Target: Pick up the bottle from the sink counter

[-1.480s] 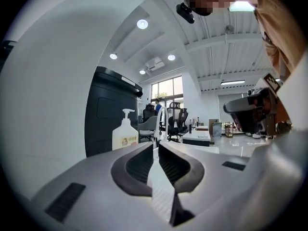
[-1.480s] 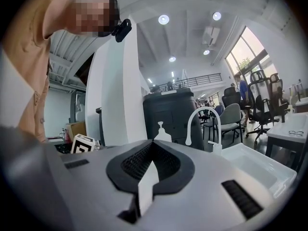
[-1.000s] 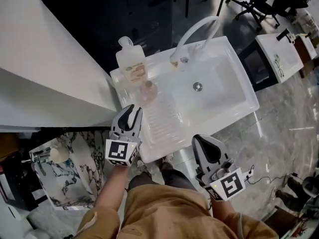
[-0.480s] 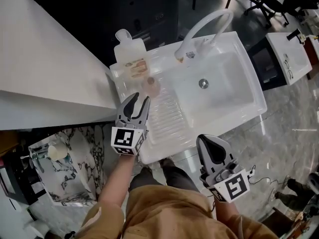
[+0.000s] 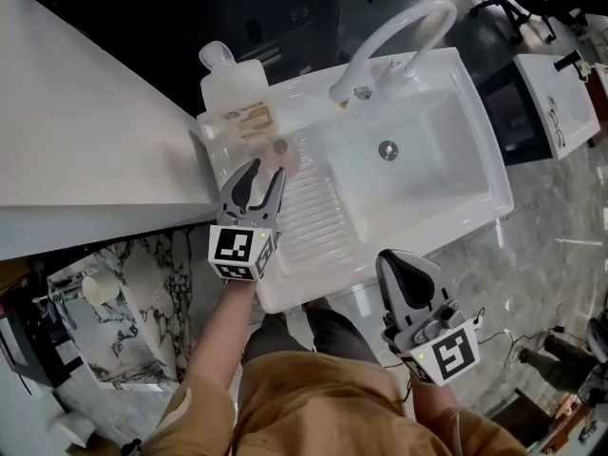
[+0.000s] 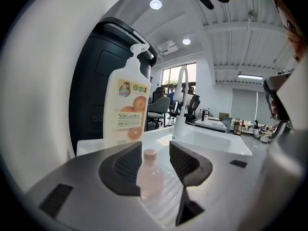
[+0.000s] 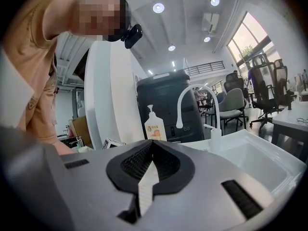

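A glossy white sink (image 5: 437, 174), smooth like glazed ceramic, is shown with a ribbed drainer (image 5: 313, 212) and a shiny metal drain (image 5: 388, 149). The tap (image 5: 399, 31) is finished in the same glossy white. The bottle (image 6: 150, 179) is made of translucent pinkish plastic and topped with a matt tan cap (image 6: 150, 153). The pump bottle (image 6: 127, 107) is made of cloudy cream plastic and faced with a printed label (image 6: 132, 121). The left gripper (image 5: 268, 169) and right gripper (image 7: 151, 146) are cased in matt grey plastic and fitted with black, finely ribbed pads (image 6: 127, 165). The floor (image 5: 541, 226) is polished and reflective. The shirt (image 5: 313, 407) is made of tan cloth.
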